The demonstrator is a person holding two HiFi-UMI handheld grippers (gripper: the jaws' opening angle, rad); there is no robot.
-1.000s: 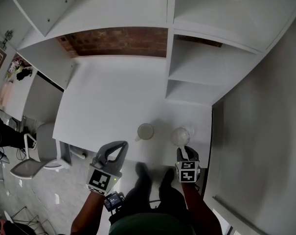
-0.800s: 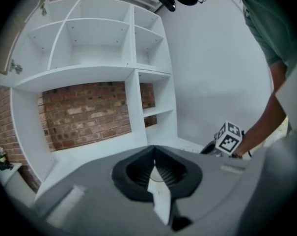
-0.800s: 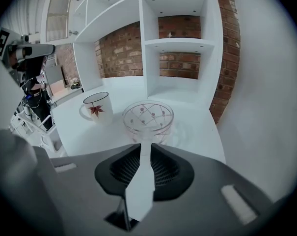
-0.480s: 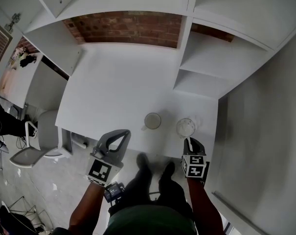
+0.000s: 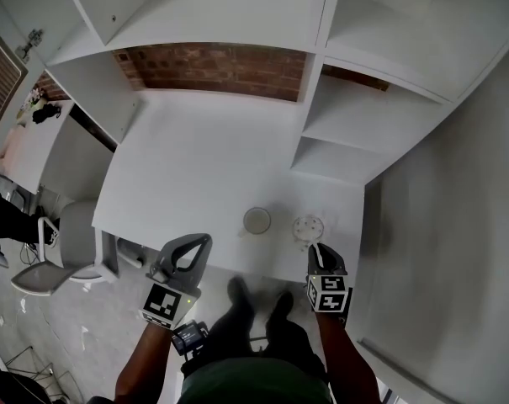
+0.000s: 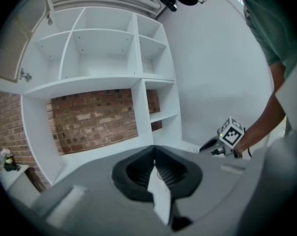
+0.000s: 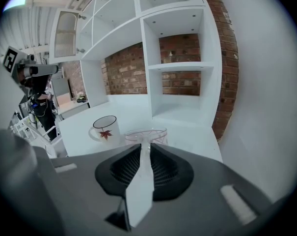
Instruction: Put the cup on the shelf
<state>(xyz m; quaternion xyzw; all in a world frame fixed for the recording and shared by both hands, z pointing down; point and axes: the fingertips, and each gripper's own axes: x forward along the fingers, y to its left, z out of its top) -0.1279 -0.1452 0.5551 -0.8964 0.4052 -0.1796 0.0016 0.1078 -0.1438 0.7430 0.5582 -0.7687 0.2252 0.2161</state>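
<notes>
So the right hand-held gripper (image 7: 141, 142) has just been closing, and its jaws are now pinched on the near wall of the clear cup (image 7: 146, 133). Looks like one jaw is inside the rim and one outside, afaict. The cup is at the front right of the white worktop (image 5: 195, 158), just beside a white mug (image 7: 105, 128) w/ a red leaf print, not touching it. Can't tell if the base is off the worktop yet. The left hand-held gripper (image 6: 154, 149) is fully closed w/ nothing in it, out by the front edge on the left, well apart from both.

Handling, imo: the cup looks thin and see-thru, prob plastic or thin glass, so v light but not forgiving. A rim pinch on one wall means the whole thing hangs off one side, so it'll want to swing or tilt if moved fast. Smooth wall = slippery, so grip firm but not crushing. Plastic will flex, glass could crack. Looks empty, so no spill worry. A hold lower down across the body would prob be steadier, but the rim works for smth this light if it stays upright.

The shelf (image 7: 180, 113) openings are near, right behind the cup, and the lower one has a bare floor. Main risk = clipping a shelf board w/ the rim going in.
</notes>
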